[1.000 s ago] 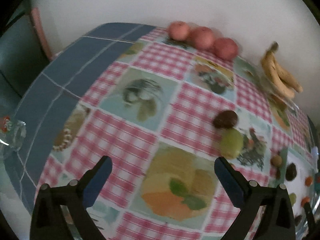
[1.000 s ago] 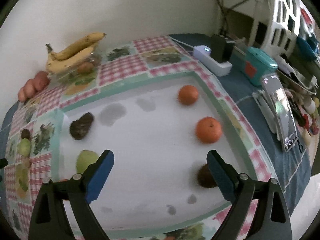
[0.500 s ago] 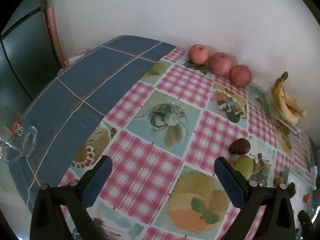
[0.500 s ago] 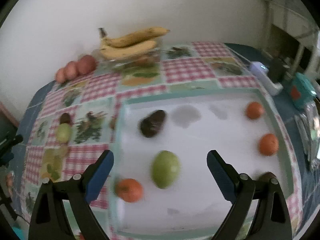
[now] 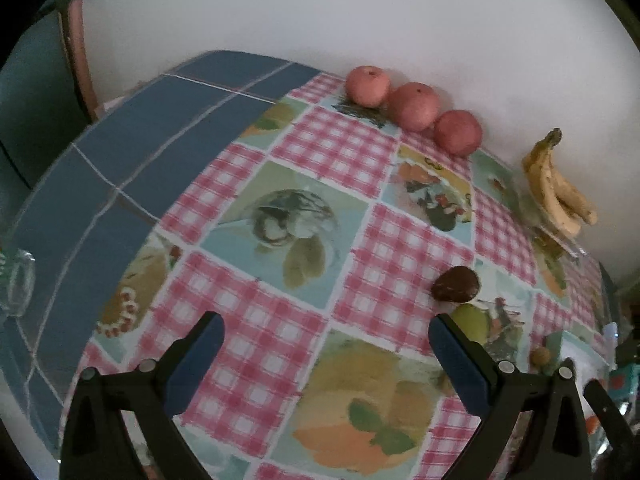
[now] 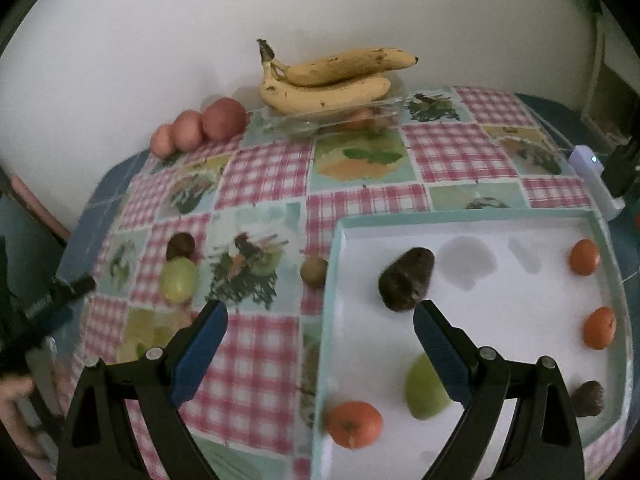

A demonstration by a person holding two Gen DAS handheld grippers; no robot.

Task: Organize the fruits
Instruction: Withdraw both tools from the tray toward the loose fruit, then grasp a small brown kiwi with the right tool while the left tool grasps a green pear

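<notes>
Your left gripper [image 5: 326, 344] hovers with jaws apart over the bench [image 5: 352, 148], three apples [image 5: 414, 106] lined against the wall. Your right gripper [image 6: 320, 326], jaws apart and empty, hangs beside the tray [image 6: 520, 276] holding oranges [image 6: 599, 328].

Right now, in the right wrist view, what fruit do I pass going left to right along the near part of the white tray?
Orange at the tray's near-left corner → green pear-like fruit, partly behind the right claw's finger → dark brown fruit near the right wall of the white tray.
</notes>
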